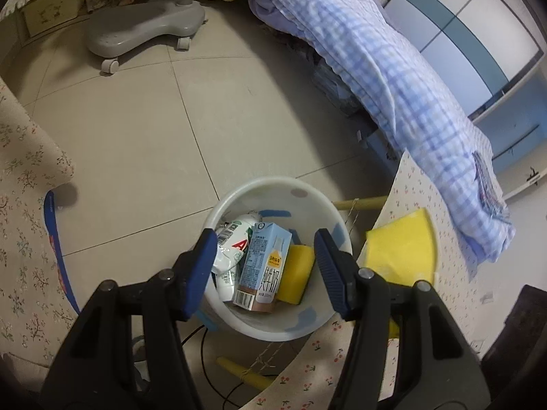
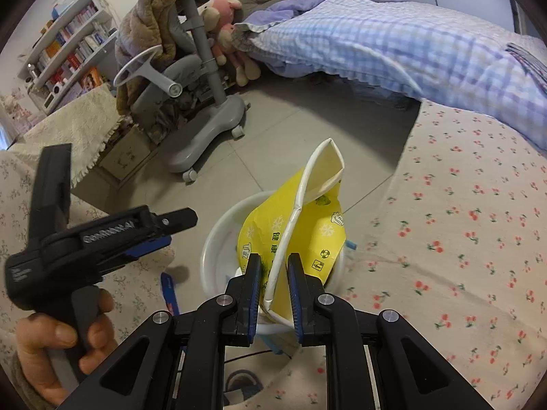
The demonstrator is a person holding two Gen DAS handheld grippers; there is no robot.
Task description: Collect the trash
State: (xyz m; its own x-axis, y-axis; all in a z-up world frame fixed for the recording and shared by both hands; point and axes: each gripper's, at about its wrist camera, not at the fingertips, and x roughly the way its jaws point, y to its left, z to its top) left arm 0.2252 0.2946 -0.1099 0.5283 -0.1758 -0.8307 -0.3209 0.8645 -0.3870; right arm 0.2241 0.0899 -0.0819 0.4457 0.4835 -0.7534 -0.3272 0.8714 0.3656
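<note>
Flattened yellow paper cup (image 2: pixel 301 225), long axis upright, mouth topmost, in right gripper's (image 2: pixel 273 283) clenched jaws; left gripper's (image 1: pixel 265 249) released.

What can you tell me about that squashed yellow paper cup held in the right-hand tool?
The crushed yellow paper cup is flattened and creased, its white rolled rim bent into a long curve and its pale inside showing at the top. Green symbols and white snowflakes are printed on its outside. It stands roughly upright, pinched near its lower end by the right gripper, directly above the round white plastic bin. In the left wrist view it shows only as a yellow patch.
</note>
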